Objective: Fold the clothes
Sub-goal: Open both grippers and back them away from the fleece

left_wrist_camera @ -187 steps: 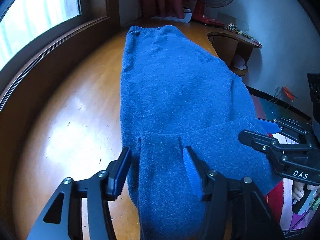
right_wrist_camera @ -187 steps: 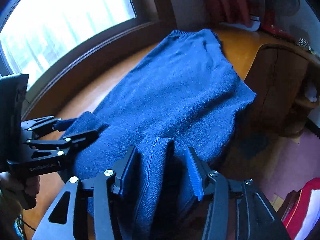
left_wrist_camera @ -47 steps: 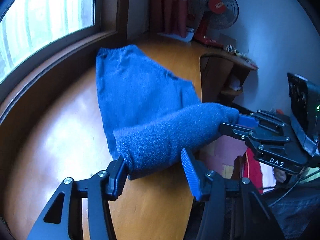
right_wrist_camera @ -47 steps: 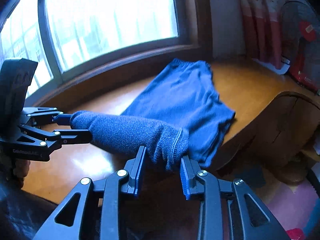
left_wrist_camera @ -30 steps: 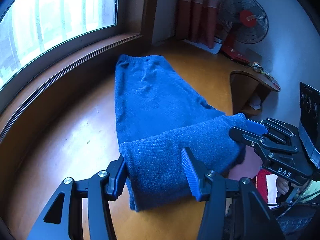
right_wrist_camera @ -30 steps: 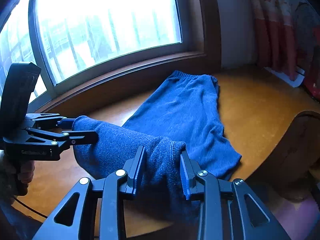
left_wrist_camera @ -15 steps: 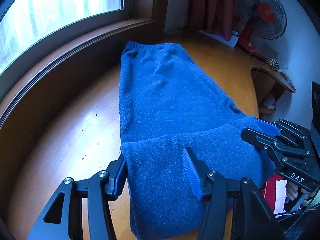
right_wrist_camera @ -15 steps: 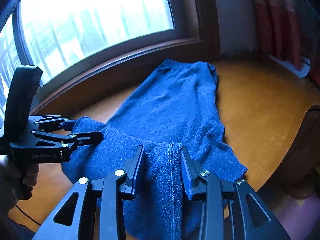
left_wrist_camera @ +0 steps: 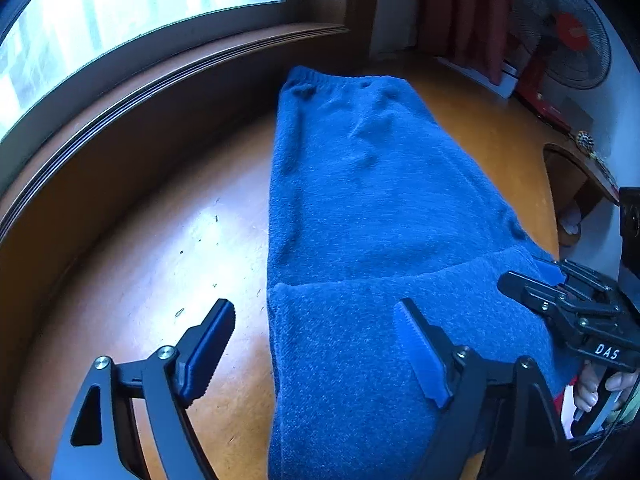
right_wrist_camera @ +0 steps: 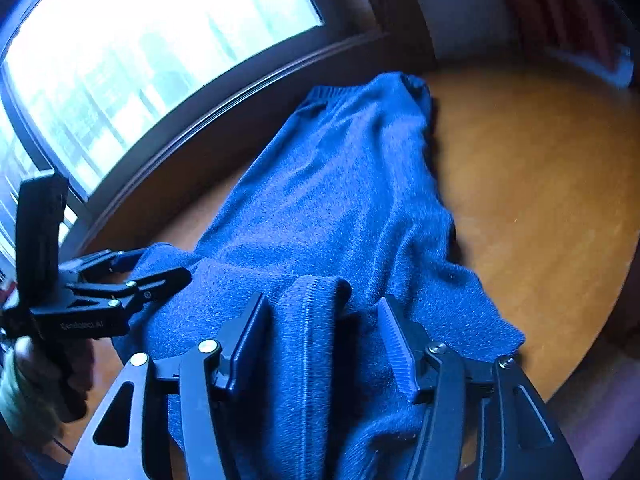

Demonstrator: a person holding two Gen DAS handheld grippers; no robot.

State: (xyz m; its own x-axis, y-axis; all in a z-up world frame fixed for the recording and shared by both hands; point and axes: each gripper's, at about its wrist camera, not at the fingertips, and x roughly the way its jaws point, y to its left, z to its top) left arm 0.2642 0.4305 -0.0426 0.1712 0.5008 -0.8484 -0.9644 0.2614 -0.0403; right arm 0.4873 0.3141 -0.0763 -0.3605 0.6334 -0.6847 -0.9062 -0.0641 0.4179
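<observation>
The glossy orange-brown wooden worktop (left_wrist_camera: 152, 280) under the curved window (left_wrist_camera: 120, 20) carries a long blue knitted garment (left_wrist_camera: 360, 184), stretched away from the cameras with its ribbed end toward the window frame. Its near end is now doubled back over the body, forming a flat folded band (left_wrist_camera: 380, 320) whose edge runs straight across the cloth. Half a second ago both tongs were pinched on this band and carrying it forward; now it rests on the layer beneath. That suggests one lengthwise fold has been laid, shortening the garment, though part of the near cloth appears to hang over the worktop's edge.

The left tongs (left_wrist_camera: 316, 344) have let go: their jaws stand wide apart, the outer one over bare wood beside the garment, the blue-padded one over the band. The right tongs (right_wrist_camera: 324, 332) have also spread; a raised ridge of seamed fabric (right_wrist_camera: 308, 320) stands between the jaws, close to the left jaw and clear of the right, so it looks released rather than pinched.
</observation>
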